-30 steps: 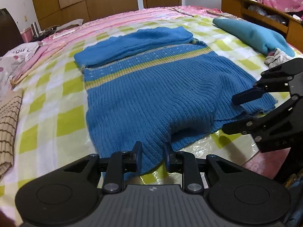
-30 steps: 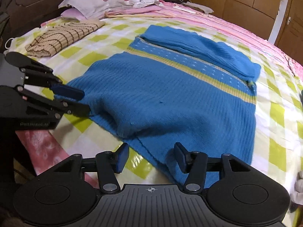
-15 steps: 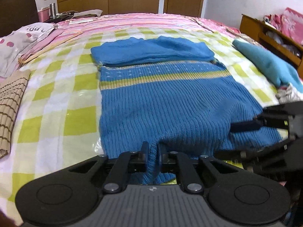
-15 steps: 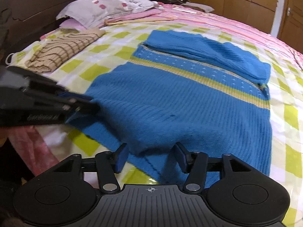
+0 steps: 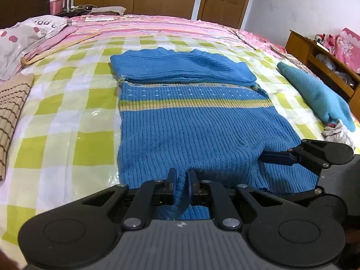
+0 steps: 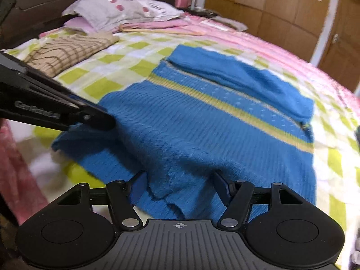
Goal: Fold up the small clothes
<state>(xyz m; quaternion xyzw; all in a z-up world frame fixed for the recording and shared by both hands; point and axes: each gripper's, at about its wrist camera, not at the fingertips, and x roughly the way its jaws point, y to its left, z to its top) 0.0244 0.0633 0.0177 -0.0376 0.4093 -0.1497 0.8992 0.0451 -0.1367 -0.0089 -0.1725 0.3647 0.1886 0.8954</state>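
Observation:
A blue knitted sweater (image 5: 198, 130) with a yellow stripe lies flat on the checked bedspread (image 5: 67, 117), its top part folded down over the chest. My left gripper (image 5: 181, 184) is shut on the sweater's near hem and pinches a fold of knit. My right gripper (image 6: 180, 186) is open, its fingers either side of the raised hem at the other corner. The sweater also shows in the right wrist view (image 6: 202, 126), blurred. The right gripper shows in the left wrist view (image 5: 292, 157) at the hem's right corner; the left gripper shows in the right wrist view (image 6: 90, 117).
A teal folded garment (image 5: 315, 96) and a small grey cloth (image 5: 337, 132) lie at the right. A brown striped folded garment (image 6: 67, 49) lies at the left. Pillows (image 6: 112, 11) are at the head. A wooden shelf (image 5: 319, 54) stands beside the bed.
My left gripper closed on the sweater's hem and lifted it a little. My right gripper moved in, still open, until the hem's other corner lay between its fingers.

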